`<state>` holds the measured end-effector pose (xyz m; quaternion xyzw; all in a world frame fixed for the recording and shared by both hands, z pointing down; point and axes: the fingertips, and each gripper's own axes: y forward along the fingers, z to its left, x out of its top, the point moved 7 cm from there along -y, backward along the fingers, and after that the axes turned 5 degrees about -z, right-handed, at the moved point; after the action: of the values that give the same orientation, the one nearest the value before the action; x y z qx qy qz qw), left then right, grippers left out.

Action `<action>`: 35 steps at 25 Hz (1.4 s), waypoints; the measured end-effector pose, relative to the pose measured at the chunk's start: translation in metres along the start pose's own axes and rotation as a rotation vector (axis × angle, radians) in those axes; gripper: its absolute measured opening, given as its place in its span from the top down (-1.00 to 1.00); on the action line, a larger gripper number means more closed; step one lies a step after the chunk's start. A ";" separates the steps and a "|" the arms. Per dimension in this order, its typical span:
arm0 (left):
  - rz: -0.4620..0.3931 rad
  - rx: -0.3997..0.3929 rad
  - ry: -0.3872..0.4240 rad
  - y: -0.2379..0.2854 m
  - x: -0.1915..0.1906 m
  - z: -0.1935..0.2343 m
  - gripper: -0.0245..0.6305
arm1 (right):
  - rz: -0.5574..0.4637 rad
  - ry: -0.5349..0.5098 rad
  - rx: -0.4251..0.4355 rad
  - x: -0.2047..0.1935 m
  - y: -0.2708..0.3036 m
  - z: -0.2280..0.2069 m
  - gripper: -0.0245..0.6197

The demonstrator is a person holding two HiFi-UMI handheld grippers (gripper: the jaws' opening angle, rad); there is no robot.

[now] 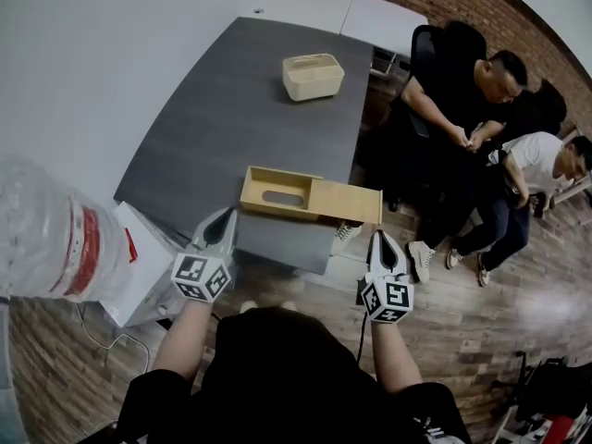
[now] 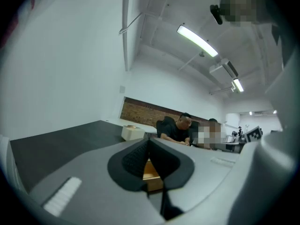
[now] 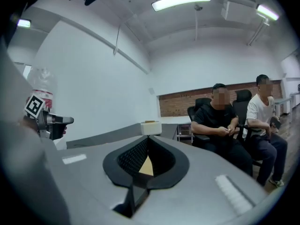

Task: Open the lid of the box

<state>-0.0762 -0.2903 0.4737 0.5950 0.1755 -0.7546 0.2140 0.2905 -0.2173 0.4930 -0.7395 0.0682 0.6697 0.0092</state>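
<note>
A dark grey bench [image 1: 213,128] runs from the near middle toward the far right. Two persons [image 1: 462,91] sit on chairs at its right side. At the near left a big clear water bottle [image 1: 51,239] with a red label fills the corner of the head view. The wooden box [image 1: 276,192] lies at the near edge of the bench. Its framed part with an oval slot is on the left, and a flat panel, seemingly the lid [image 1: 347,202], reaches out to the right past the bench edge. A smaller beige container [image 1: 313,76] stands well apart at the far end. The left gripper [image 1: 228,215] is clenched on nothing, its tips meeting just near the box's near left corner. The right gripper [image 1: 377,238] is also clenched and empty, just near the right end of the lid. Neither seems to touch the wood. In each gripper view a piece of the box [image 2: 152,172] shows through the gap behind the joined tips.
</note>
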 end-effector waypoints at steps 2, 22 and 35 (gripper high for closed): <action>-0.043 -0.031 -0.015 -0.005 0.008 -0.004 0.93 | -0.053 -0.005 0.020 0.011 -0.005 0.009 0.92; -0.081 -0.178 0.005 -0.060 0.016 -0.001 0.93 | -0.067 -0.022 0.029 0.007 -0.050 0.094 0.92; -0.079 -0.163 0.002 -0.065 0.016 0.005 0.93 | -0.042 -0.013 0.046 0.008 -0.040 0.099 0.92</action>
<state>-0.1176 -0.2397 0.4599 0.5691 0.2599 -0.7449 0.2316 0.1978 -0.1679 0.4713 -0.7359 0.0680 0.6724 0.0409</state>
